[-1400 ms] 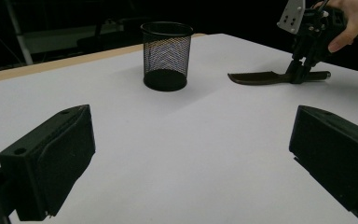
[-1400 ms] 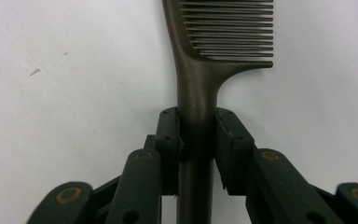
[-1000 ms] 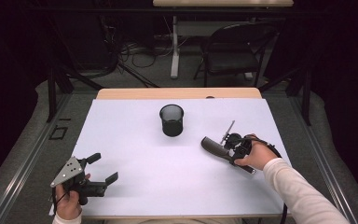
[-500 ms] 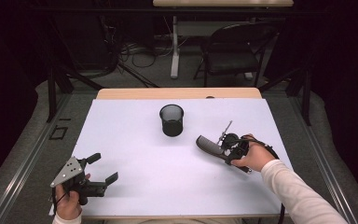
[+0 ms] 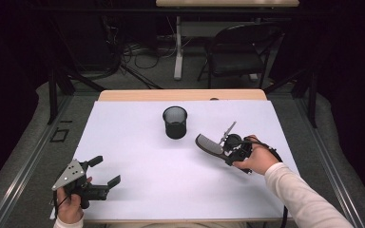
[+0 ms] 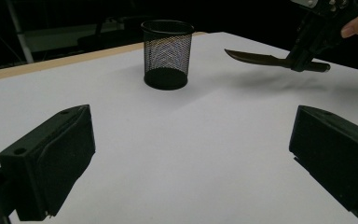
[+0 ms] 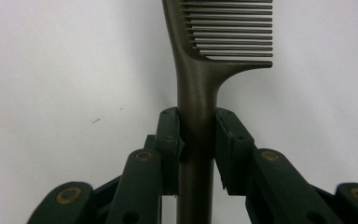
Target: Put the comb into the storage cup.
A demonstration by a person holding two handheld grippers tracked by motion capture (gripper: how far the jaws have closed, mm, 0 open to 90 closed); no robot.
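Right gripper (image 5: 218,147), right of centre in the high view: fingers clamped on the handle of a dark comb (image 5: 208,144). Comb head sticks out toward the left of the frame, ending just right of and below the cup. Comb held above the desk (image 5: 133,133), not lying on it; a soft shadow shows beneath it in the left gripper view.

Right gripper view: comb handle (image 7: 196,116) runs straight up the middle of the frame between the two fingers (image 7: 168,140), both pressed against it. Teeth at top of frame, pointing to the right edge. White desk surface behind.

Black mesh cup (image 5: 175,122): upright, centre of the high view, toward the far side of the desk. Nothing touching it. In the left gripper view the cup (image 6: 167,53) sits upper centre, with the comb (image 6: 261,58) to its right, apart from it, roughly level and about as high as the cup's middle.

Left gripper (image 5: 102,173), lower left of the high view, near the desk's front edge: fingers wide apart, nothing between them. In its own view the two fingers (image 6: 51,172) stand at the lower left and lower right corners with bare desk between.

A person's sleeve (image 5: 304,199) enters from the lower right.
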